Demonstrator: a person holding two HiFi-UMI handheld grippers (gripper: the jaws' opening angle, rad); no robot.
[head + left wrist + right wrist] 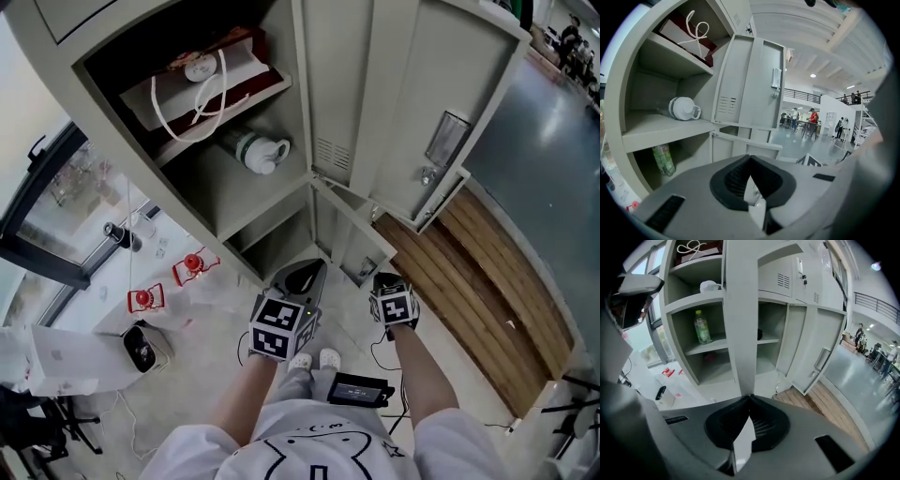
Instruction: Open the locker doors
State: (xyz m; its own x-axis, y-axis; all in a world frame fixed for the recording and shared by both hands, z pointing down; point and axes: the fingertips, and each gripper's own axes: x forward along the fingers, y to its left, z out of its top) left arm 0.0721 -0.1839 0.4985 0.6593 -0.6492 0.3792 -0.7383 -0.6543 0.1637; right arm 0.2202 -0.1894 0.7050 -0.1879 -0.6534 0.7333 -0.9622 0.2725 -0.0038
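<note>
Left gripper (750, 157): fingers together at the tips, nothing between them, only floor showing through the slit below. Right gripper (751, 396): fingers also together at the tips, nothing clearly held.

The locker (225, 202) stands ahead of both sets of fingers. In the left gripper view its left column is open, above and to the left of the fingers. The upper door (750, 79) is swung open straight above the left fingers, with vent slots and a handle on its face. The lower door (745, 140) is open just above the left fingertips, not touching them.

In the right gripper view a plain grey upright panel (740, 310) runs down to the right fingertips. Cannot tell if it touches them. Open compartments lie on both sides of it. Another open door (825, 357) with a handle is right of the right fingers.

Shelves up and left of the left fingers:
- top shelf: paper bag (689, 35) with white cord handles
- next shelf down: white-lidded jug (683, 108) lying on its side
- shelf below that: green bottle (663, 159), upright

In the head view, two small red objects (192, 267) sit on the floor left of the left fingers. A dark flat device (359, 389) lies on the floor behind the fingers, by the person's feet. Wooden planking (478, 281) lies to the right of the right fingers. People (813, 119) stand far off in the hall.
</note>
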